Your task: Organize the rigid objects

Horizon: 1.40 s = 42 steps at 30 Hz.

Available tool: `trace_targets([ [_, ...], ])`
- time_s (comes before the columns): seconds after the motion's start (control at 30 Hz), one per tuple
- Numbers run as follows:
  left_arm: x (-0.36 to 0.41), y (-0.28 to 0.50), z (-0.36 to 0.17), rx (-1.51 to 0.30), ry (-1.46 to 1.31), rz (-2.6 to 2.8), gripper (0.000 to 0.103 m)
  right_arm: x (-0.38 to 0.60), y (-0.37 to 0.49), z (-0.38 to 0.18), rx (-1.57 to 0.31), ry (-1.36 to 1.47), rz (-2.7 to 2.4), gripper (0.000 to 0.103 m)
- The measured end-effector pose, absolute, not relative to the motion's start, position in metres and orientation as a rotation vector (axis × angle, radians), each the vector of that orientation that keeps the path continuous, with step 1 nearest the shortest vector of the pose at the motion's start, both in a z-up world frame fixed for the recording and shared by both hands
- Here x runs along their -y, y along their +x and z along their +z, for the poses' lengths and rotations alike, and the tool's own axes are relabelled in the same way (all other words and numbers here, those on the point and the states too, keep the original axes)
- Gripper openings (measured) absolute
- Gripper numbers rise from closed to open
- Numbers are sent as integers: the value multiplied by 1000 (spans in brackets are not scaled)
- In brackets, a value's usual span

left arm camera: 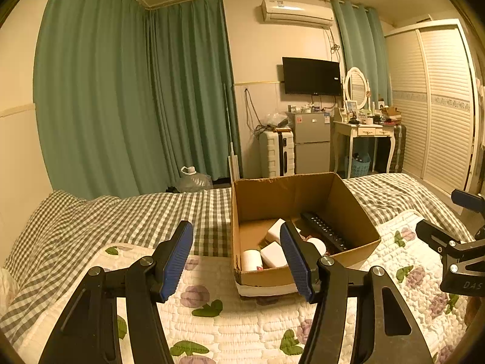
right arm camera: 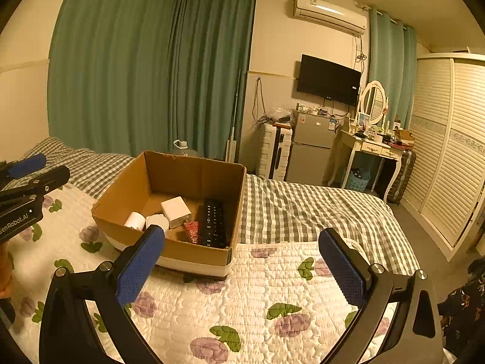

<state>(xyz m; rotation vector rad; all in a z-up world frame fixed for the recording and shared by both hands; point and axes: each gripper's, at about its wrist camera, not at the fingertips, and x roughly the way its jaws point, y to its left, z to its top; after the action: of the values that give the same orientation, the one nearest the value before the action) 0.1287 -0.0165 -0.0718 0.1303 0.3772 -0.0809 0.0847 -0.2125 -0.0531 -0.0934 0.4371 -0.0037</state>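
Observation:
An open cardboard box [left arm camera: 357, 212] [right arm camera: 121, 191] stands on the bed. Inside lie a black remote [left arm camera: 326, 230] [right arm camera: 213, 221], a white adapter block [right arm camera: 175, 210] [left arm camera: 274, 229], a white roll [left arm camera: 251, 259] [right arm camera: 135, 220], another white piece [left arm camera: 272, 254] [right arm camera: 157, 221] and a small red packet [right arm camera: 192, 232]. My left gripper [left arm camera: 236, 241] hovers open just in front of the box, nothing between its blue pads. My right gripper [right arm camera: 242, 251] is open wide over the quilt, to the right of the box's near corner, holding nothing. Each gripper shows at the edge of the other's view.
A floral quilt [right arm camera: 272, 288] covers the near bed, over a grey checked sheet [right arm camera: 303, 209]. Green curtains [left arm camera: 121, 91] hang behind. A water jug [left arm camera: 194, 179], suitcase [left arm camera: 275, 151], small fridge [left arm camera: 312, 142], dressing table [left arm camera: 363, 130] and wardrobe [left arm camera: 439, 106] stand beyond the bed.

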Motion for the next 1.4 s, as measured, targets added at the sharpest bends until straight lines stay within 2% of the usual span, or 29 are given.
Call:
trace_targets([
  [1.4,7,130,-81,-422,92,-75,63,206,82,-58,-459,-93,17,102],
])
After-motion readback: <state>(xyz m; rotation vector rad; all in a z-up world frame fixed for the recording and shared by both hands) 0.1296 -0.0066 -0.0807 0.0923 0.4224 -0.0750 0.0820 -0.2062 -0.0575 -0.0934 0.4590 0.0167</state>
